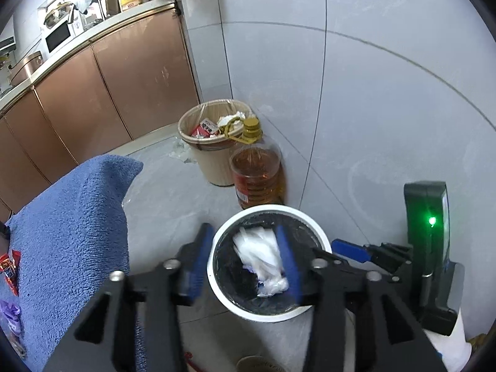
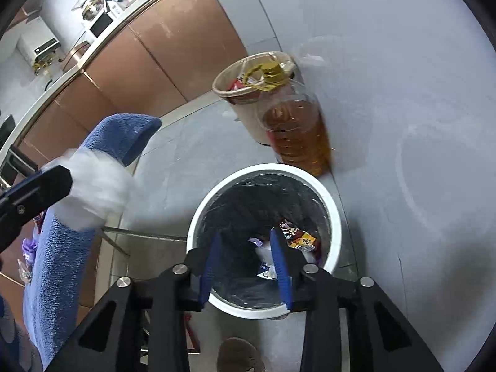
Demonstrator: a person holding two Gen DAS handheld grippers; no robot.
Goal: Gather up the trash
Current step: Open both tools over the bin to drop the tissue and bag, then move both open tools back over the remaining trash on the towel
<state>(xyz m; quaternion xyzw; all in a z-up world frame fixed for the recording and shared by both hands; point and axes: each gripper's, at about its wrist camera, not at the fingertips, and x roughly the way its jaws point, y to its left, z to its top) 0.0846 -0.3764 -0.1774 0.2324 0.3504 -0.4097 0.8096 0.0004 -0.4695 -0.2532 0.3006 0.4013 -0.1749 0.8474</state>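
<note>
Left wrist view: your left gripper (image 1: pixel 245 263) hangs with jaws parted, a crumpled white plastic wad (image 1: pixel 263 260) loose between them, against the 3 o'clock pad, directly over the white bin (image 1: pixel 217 297). Right wrist view: your right gripper (image 2: pixel 248 266) is released and empty over that bin, wrappers (image 2: pixel 299 237) already inside; the wad shows at 9 o'clock.

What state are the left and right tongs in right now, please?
Left tongs: open, white wad between them.
Right tongs: open, empty.
</note>
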